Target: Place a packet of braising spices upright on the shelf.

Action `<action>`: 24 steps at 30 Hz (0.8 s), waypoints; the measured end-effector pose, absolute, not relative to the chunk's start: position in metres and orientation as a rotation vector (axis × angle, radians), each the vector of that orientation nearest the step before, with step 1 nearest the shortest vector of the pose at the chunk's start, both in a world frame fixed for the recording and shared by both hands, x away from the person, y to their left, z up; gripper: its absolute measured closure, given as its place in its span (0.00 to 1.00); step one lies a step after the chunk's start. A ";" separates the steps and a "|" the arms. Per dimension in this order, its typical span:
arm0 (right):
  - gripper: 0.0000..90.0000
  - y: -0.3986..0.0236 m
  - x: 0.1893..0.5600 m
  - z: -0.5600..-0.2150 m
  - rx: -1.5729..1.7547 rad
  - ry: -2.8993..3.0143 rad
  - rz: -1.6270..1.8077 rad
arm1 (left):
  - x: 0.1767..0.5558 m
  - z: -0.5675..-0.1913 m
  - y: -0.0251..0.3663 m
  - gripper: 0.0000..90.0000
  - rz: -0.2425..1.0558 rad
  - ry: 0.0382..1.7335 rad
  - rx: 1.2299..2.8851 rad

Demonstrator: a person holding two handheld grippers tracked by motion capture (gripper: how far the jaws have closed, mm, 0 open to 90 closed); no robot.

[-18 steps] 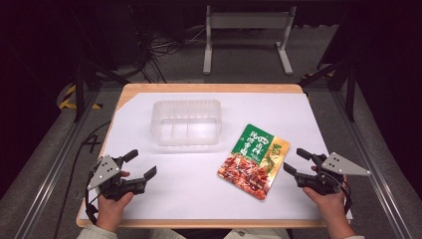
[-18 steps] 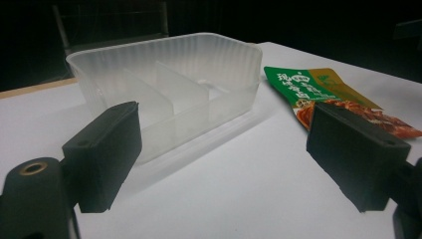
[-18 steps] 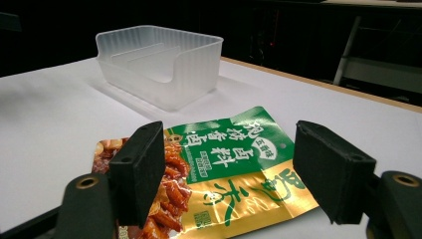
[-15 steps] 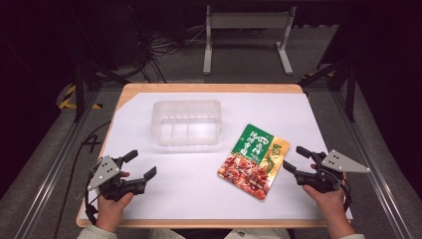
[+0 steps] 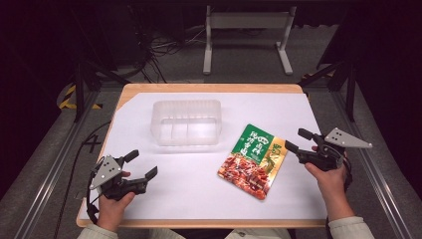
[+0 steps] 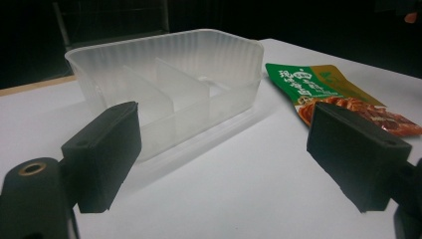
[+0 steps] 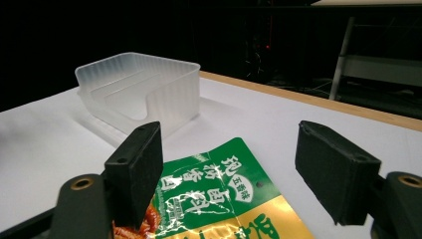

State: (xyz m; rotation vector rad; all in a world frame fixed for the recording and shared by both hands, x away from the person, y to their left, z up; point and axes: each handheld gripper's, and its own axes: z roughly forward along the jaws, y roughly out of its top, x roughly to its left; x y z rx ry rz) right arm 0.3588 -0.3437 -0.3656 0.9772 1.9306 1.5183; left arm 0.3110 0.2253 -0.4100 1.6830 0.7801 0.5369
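White paper covers the table (image 5: 199, 204). Both tongs gape wide, gripping nothing: left gripper (image 5: 141, 165) near the front-left corner, right gripper (image 5: 300, 140) just beside the snack pouch (image 5: 253, 160). Farther back stands an empty divided clear tray (image 5: 186, 122).

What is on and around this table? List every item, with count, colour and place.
tray: one, clear plastic with dividers inside, empty, far middle of the table.
food packet: one, green, gold and red, lying flat right of centre, nearer than the tray.
table: one, wooden edge, white cover.
metal stand: one, grey, on the floor behind the table.
left gripper: one, black, open, near left, aimed at the tray.
right gripper: one, black, open, beside the packet's right edge.
hands: two, one holding each gripper.
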 end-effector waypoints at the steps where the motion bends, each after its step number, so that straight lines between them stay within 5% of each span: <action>1: 0.30 -0.343 0.362 -0.364 0.987 1.933 1.507 | 0.311 -0.410 0.225 0.16 0.537 0.780 1.683; 24: 0.28 -0.357 0.397 -0.366 1.070 1.915 1.438 | 0.311 -0.411 0.223 0.16 0.534 0.782 1.698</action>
